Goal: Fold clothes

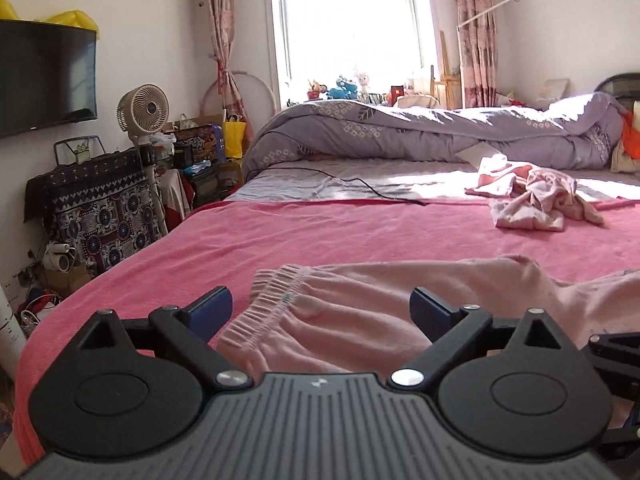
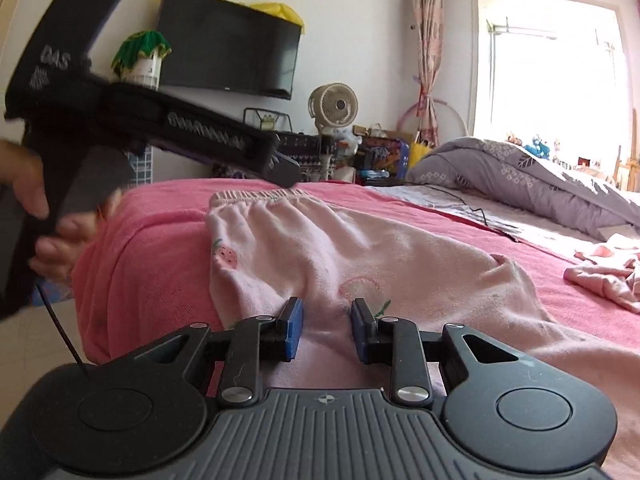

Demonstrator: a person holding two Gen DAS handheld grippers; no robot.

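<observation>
Pale pink pants (image 2: 352, 256) lie spread on a pink blanket (image 1: 320, 232), filling the lower middle of both views, with the elastic waistband (image 1: 264, 296) at the left of the left wrist view and near the blanket's edge in the upper centre of the right wrist view. The left gripper (image 1: 320, 312) sits low over the waistband with its jaws spread wide, holding nothing; cloth shows between the fingers. In the right wrist view that same tool reaches in from the upper left, gripped by a hand (image 2: 36, 216), its tip just at the waistband. The right gripper (image 2: 326, 330) hovers at the lower centre over the pants near a printed strawberry (image 2: 226, 256), jaws partly apart, cloth between them but not pinched. A second crumpled pink garment (image 1: 536, 200) lies at the right, well apart. A grey quilt (image 1: 420, 132) is bunched beyond.
</observation>
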